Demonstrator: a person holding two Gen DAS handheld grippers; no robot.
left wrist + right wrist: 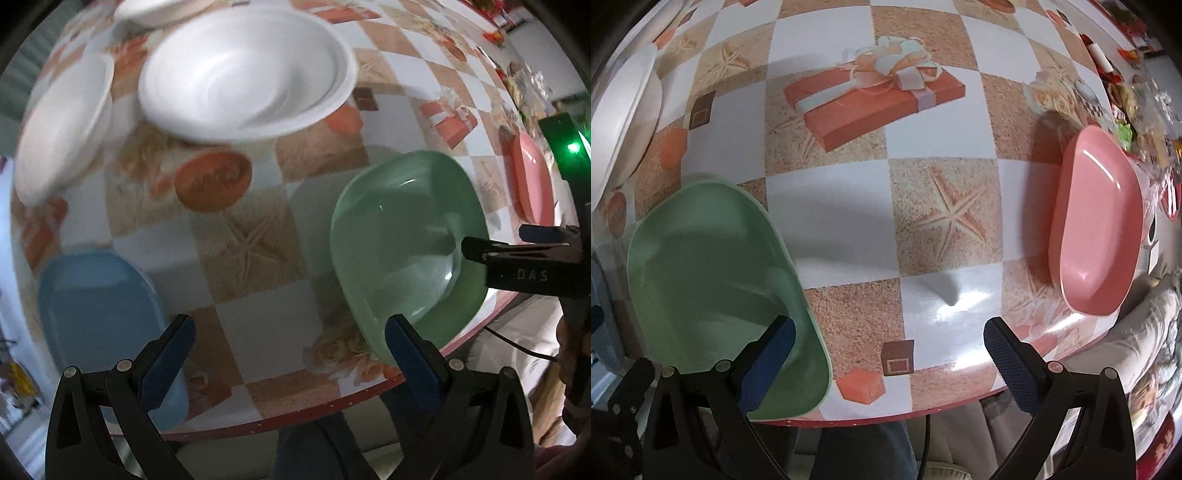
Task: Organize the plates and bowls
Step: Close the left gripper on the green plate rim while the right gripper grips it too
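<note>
checkered tablecloth [827, 206] bears green plate [713, 273], seemingly untouched; both claws gape empty.

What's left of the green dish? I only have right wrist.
Observer: A blue dish, at the near edge of the table, apart from the green dish.
Operator: Anything white behind them?
Observer: A large white bowl, upright and empty, farther back.
Operator: Left gripper state?
Observer: The left gripper is open, holding nothing, above bare tablecloth between the two dishes.
</note>
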